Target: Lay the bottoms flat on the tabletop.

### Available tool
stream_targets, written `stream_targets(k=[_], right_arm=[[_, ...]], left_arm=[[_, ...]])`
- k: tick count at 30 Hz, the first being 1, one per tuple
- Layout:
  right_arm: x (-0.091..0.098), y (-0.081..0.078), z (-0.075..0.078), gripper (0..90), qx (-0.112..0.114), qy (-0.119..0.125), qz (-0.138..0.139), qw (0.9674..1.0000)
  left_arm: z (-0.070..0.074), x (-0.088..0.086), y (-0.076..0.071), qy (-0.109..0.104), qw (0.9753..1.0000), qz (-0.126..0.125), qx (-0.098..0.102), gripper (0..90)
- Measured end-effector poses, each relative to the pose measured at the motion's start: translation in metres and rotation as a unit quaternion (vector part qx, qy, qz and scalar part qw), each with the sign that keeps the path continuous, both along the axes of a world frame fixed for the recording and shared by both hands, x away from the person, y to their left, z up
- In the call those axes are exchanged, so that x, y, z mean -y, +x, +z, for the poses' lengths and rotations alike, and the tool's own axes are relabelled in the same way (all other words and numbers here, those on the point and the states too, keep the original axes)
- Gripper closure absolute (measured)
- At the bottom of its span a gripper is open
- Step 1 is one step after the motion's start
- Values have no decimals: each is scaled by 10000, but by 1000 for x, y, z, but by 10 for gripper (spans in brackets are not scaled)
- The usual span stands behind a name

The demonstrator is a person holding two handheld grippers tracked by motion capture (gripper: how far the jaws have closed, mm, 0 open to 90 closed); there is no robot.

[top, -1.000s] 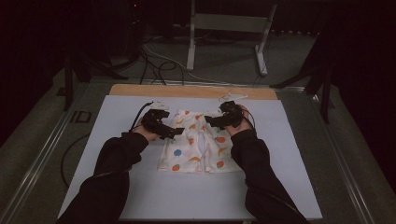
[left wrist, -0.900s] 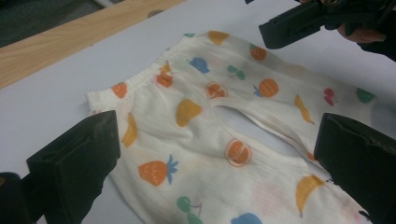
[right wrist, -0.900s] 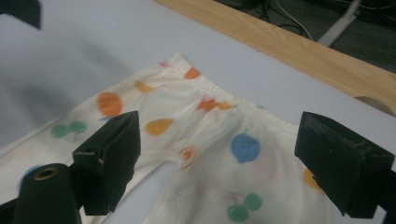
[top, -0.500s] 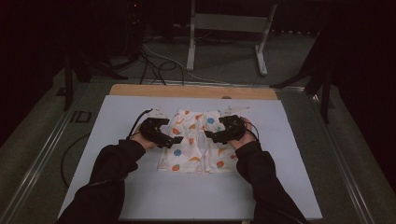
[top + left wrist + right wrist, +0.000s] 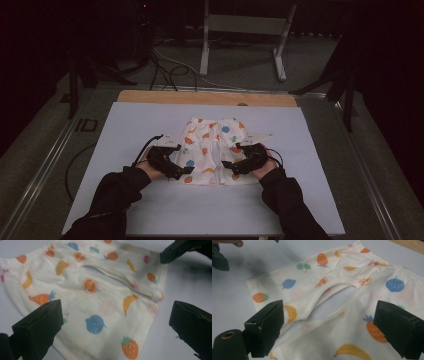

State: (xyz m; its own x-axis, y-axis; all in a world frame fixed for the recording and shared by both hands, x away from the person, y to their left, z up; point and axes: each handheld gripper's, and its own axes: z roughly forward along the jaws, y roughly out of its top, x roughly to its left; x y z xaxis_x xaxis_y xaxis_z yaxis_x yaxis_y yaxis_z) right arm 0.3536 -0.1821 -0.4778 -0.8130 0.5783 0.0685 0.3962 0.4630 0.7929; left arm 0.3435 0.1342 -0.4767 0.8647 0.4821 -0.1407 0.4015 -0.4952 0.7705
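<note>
a: starting at the left, what is the left hand-held gripper doing?

b: it sits low at the left leg end of the shorts, at the near edge of the cloth. in the left gripper view its two black jaws stand wide apart, with the fruit-print cloth lying flat between and beyond them. nothing is pinched, so it is open.

a: and the shorts themselves?

b: they lie flat on the white sheet that covers the worktop, about in the middle. the waistband is at the far side, and the two leg ends point toward the person. the cloth is cream with oranges, bananas, strawberries and blue fruit. a gap of white sheet shows between the two legs.

a: is the cloth smooth?

b: mostly. in the left gripper view a fold runs along the inner edge of the far leg, and the hem there looks a little bunched.

a: now the right side.

b: the right hand-held gripper is at the right leg end, close to the near hem. it has just been opening, and in the right gripper view its jaws are spread wide with the cloth lying loose between them, no pad pressing on it. open as well.

a: do the two tools touch?

b: no, they are apart, one at each leg, with the gap between the legs lying between them. each gripper view catches the tip of the other tool in a top corner.

a: anything else on the sheet?

b: dark cables trail from each tool.
</note>
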Motion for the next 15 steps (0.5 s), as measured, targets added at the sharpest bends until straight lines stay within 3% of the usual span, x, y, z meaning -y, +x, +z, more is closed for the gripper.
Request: stream_targets(k=[2, 4, 10, 15], right_arm=[[1, -2, -1, 100, 19, 21, -12, 10000], [3, -8, -1, 113, -14, 113, 1, 9999], [5, -29, -2, 105, 230, -30, 114, 9997], [13, -44, -4, 106, 236, 155, 122, 9995]], left_arm=[[0, 0, 0, 0, 10000, 0, 0, 0], [-6, -4, -9, -70, 9999, -53, -71, 0], [-13, -11, -27, -91, 9998, -133, -154, 0], [-18, -19, -39, -13, 9997, -145, -171, 0]])
